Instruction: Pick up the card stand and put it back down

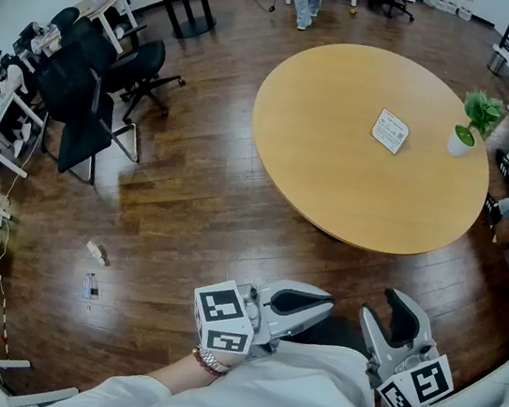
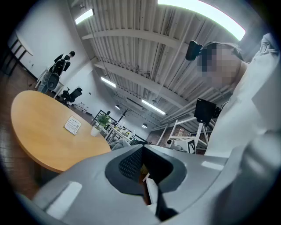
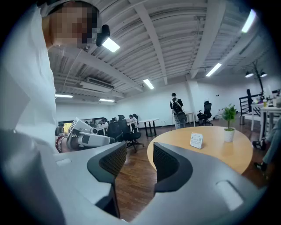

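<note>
The card stand (image 1: 390,131) stands on the round table (image 1: 335,172), towards its far right edge. Near it on the table is a white pot (image 1: 459,141) with a small green plant (image 1: 482,111) in it. Both grippers hang off the table's near side. The left gripper (image 1: 317,304) has its jaws together on nothing, and the right gripper (image 1: 388,314) has its jaws spread wide and empty.

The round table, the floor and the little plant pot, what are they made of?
Round table: looks like wood or a wood-look top, pale tan, smooth and matte.
Floor: dark brown boards by the look; plank lines show, and light glares off it.
Plant pot: plain white, maybe ceramic or plastic; too small to tell.
</note>
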A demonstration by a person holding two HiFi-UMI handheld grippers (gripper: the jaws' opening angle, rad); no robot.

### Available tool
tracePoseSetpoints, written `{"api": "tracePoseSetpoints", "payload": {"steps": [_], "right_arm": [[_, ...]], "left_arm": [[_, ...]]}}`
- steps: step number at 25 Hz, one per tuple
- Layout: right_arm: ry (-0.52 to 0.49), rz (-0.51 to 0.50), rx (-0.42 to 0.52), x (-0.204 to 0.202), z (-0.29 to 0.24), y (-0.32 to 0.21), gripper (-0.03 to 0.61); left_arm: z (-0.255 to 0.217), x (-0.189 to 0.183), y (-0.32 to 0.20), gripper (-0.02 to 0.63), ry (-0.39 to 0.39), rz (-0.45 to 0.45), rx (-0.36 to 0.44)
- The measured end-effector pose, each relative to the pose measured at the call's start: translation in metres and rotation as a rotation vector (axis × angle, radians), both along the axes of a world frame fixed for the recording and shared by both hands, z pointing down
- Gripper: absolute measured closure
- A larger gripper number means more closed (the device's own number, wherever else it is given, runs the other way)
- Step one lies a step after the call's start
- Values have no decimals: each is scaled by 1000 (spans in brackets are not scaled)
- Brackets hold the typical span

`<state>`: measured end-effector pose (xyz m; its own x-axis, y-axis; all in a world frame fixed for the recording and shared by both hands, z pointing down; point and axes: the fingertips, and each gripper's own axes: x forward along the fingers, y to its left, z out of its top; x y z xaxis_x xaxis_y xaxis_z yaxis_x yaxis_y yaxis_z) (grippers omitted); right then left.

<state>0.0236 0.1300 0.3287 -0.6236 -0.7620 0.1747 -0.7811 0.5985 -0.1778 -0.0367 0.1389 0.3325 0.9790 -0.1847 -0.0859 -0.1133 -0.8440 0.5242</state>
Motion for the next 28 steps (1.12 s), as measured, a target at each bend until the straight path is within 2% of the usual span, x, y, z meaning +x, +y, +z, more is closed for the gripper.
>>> {"api": "tracePoseSetpoints", "payload": {"steps": [7, 12, 15, 17, 24, 26, 28], "right_arm": [[-60, 107, -55, 61, 25, -78, 399], [-130, 117, -100, 96, 46, -154, 400], [-156, 120, -138, 126, 57, -209, 402], [-139, 118, -148, 150, 63, -246, 403], [-64, 74, -201, 212, 99, -377, 398], [-49, 62, -226, 221, 109, -411, 366], [-36, 43, -241, 225, 120, -440, 364]], "left_arm": [[16, 17, -60, 614, -4, -52, -19], [28, 36, -124, 614, -35, -111, -34], [16, 49, -173, 614, 15, -158, 1], [7, 58, -204, 614, 43, -202, 13], [3, 101, -285, 614, -43, -308, -45], [1, 104, -302, 614, -59, -345, -56], [3, 102, -315, 614, -79, -382, -74]]}}
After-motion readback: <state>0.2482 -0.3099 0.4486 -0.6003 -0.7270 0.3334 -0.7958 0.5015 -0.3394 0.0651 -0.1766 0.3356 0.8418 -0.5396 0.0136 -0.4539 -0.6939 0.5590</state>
